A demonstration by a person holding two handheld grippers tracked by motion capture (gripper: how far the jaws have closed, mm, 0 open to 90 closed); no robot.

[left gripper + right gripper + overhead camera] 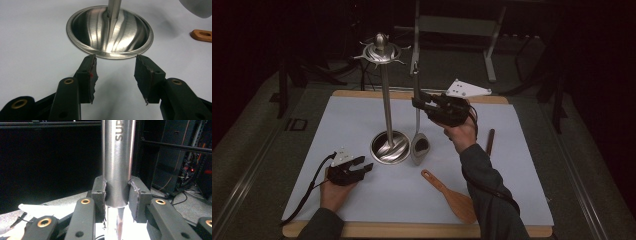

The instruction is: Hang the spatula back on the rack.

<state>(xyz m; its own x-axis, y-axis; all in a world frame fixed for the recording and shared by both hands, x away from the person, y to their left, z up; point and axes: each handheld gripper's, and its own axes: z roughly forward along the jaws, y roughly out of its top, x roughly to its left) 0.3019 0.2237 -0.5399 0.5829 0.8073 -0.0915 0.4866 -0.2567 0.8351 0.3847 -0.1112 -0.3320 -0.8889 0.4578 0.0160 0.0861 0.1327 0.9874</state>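
Note:
A steel utensil stand (pixel 387 100) rises from a round base (pixel 390 147) to a hooked crown (pixel 381 50). My right gripper (pixel 418 103) is shut on the steel handle (pixel 118 157) of a ladle (pixel 420 146), which hangs upright with its bowl just right of the base, low over the sheet. In the right gripper view the pads of my right gripper (pixel 117 195) clamp both sides of that handle. My left gripper (pixel 364 165) rests open on the sheet just in front-left of the base (pixel 110 32), nothing between the jaws of the left gripper (pixel 116 77).
A wooden spatula (pixel 452 195) lies at the front right, its handle end (pixel 202 35) pointing toward the base. A dark stick-like utensil (pixel 490 141) lies at the right. A white sheet (pixel 362 200) covers the wooden board; dark frames stand behind.

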